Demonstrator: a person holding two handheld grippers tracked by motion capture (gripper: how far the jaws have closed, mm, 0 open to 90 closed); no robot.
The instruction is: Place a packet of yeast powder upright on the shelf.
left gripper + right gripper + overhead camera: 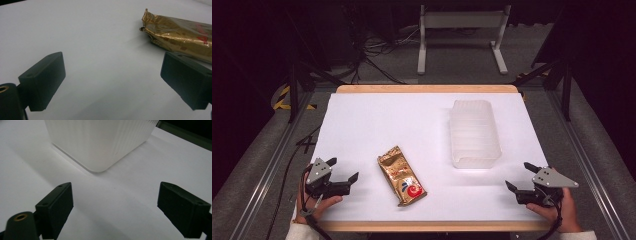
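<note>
A gold foil snack packet (401, 175) with a red mark lies flat near the front middle of the white table (377, 120). Its crinkled end (175, 32) reaches into the upper right of the left gripper view. A translucent white ribbed tub (474, 132) stands right of centre, and one rounded corner of that tub (100, 142) rises ahead in the right gripper view. My left gripper (344, 169) rests at the front left, open and empty, a short way left of the packet. At the front right, my right gripper (520, 176) is open too, with nothing between its jaws.
The table has a wooden rim (427, 88) at the back and front. Beyond it on the dark floor stand a white frame (462, 35) and loose cables (377, 50). Metal rails (267, 165) run along both sides.
</note>
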